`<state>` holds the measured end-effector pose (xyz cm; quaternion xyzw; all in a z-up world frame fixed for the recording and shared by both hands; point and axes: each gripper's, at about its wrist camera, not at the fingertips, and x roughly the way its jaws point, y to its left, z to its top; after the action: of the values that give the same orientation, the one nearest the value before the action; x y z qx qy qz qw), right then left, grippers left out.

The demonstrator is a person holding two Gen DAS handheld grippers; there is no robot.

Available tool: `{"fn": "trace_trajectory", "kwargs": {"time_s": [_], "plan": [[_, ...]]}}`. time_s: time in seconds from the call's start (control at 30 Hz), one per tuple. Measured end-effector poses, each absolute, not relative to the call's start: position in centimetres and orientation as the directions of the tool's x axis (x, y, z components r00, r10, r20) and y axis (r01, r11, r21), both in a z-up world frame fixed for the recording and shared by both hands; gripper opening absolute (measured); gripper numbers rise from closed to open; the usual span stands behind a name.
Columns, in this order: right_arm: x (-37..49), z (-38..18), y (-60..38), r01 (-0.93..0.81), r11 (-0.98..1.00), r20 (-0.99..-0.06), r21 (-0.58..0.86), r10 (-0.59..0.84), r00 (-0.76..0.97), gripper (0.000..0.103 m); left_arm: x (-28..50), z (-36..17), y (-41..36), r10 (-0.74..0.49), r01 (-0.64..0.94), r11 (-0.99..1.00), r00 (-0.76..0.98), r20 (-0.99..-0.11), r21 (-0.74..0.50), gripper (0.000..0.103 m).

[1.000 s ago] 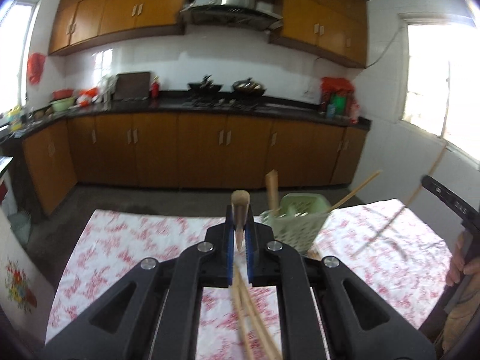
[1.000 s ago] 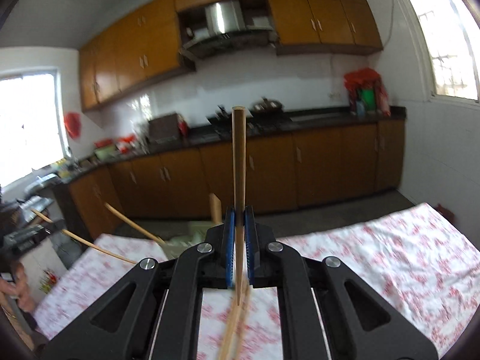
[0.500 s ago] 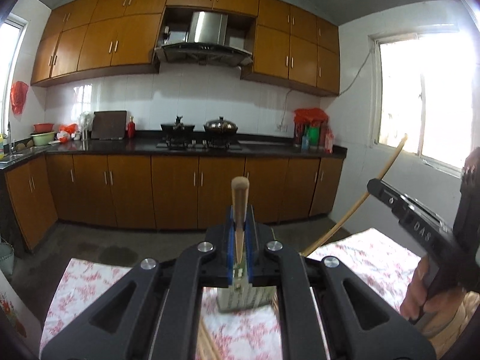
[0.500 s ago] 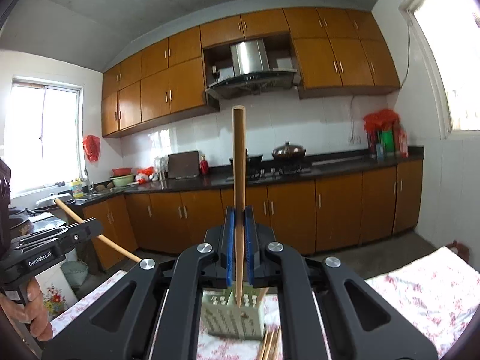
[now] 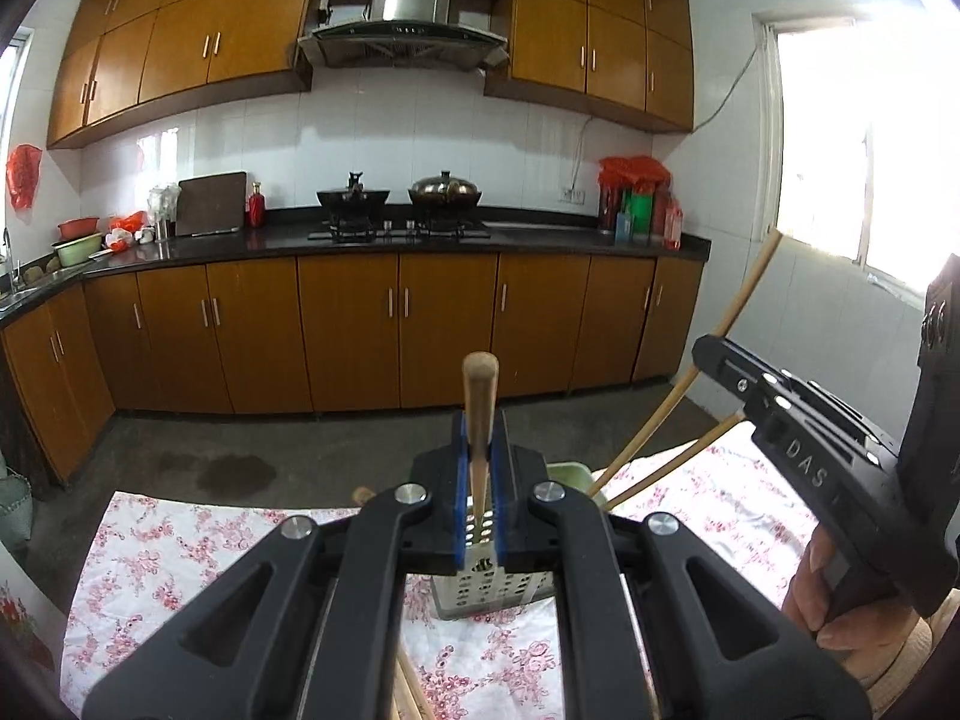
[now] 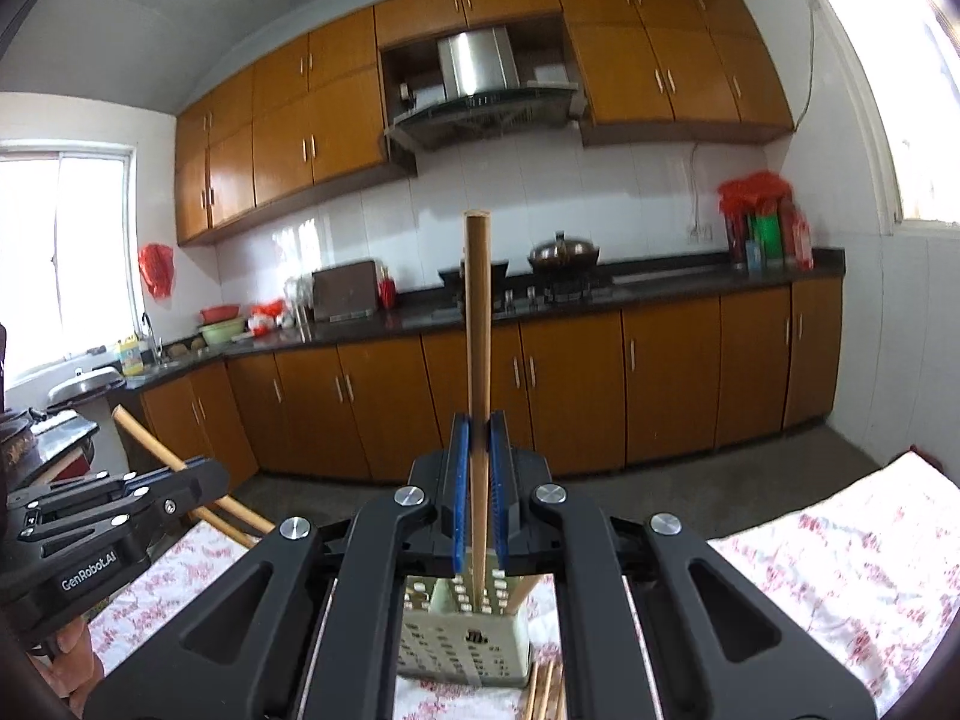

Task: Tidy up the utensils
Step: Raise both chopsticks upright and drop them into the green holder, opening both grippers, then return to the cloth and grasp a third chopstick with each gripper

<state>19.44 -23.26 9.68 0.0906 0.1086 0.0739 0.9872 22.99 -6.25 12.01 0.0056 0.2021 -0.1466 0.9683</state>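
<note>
Left tongs (image 5: 480, 474) pinching a chopstick (image 5: 480, 414) at lower centre; right tongs (image 6: 479, 480) pinching a long chopstick (image 6: 478, 360) upright. Perforated basket (image 6: 465, 642) directly beneath both on the floral tabletop (image 5: 180, 546). Best lowered tip-first, one pair at a time, to avoid clashing over the rim. More chopsticks (image 6: 543, 690) loose at bottom, beside the basket.

grippers I hold: two, left gripper (image 5: 480, 468) and right gripper (image 6: 478, 480)
chopsticks in my right gripper: two (image 5: 672, 414)
utensil holder (image 6: 465, 642): one
loose chopsticks (image 6: 543, 690) on cloth: several, count unclear
pots (image 5: 445, 187) on stove: two
</note>
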Motion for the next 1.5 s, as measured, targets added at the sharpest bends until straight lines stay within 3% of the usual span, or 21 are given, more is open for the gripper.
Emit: {"fn": "trace_trajectory", "kwargs": {"time_s": [0.27,0.37,0.4,0.8,0.93,1.03,1.13,1.3,1.5], "plan": [[19.4,9.2,-23.0,-0.141,0.968,-0.252,0.209,0.193,0.948,0.010,24.1,10.5,-6.3,-0.284,0.285,0.956,0.857,-0.430,-0.064,0.008],[19.0,9.8,-23.1,-0.144,0.967,-0.248,0.212,0.196,0.949,0.030,24.0,10.6,-6.1,-0.288,0.282,0.956,0.857,-0.428,-0.078,0.009],[18.9,9.9,-23.1,-0.143,0.967,-0.243,0.211,0.194,0.950,0.032,23.9,10.7,-5.9,-0.289,0.282,0.956,0.857,-0.426,-0.082,0.009],[13.3,12.2,-25.5,-0.087,0.977,-0.178,0.193,0.122,0.977,0.033,18.3,13.3,-1.2,-0.273,0.245,0.961,0.911,-0.309,-0.127,0.021],[12.6,8.3,-27.3,-0.009,0.984,-0.320,0.179,0.067,0.945,0.033,15.8,11.4,1.0,-0.203,0.178,0.978,0.920,-0.336,-0.104,0.030],[13.8,2.9,-27.8,0.016,0.983,-0.507,0.184,0.081,0.858,0.033,15.5,7.1,2.6,-0.142,0.120,0.990,0.883,-0.446,-0.078,0.030],[14.8,-2.9,-26.9,-0.006,0.976,-0.657,0.216,0.150,0.738,0.020,16.1,1.8,3.6,-0.122,0.084,0.992,0.802,-0.584,-0.091,0.029],[15.2,-7.5,-24.2,-0.046,0.975,-0.737,0.218,0.195,0.647,0.019,16.2,-4.5,4.2,-0.149,0.078,0.988,0.692,-0.706,-0.133,0.023],[16.2,-9.6,-22.8,-0.058,0.981,-0.777,0.187,0.183,0.602,0.019,16.4,-7.7,3.1,-0.176,0.094,0.984,0.636,-0.751,-0.151,0.022]]}}
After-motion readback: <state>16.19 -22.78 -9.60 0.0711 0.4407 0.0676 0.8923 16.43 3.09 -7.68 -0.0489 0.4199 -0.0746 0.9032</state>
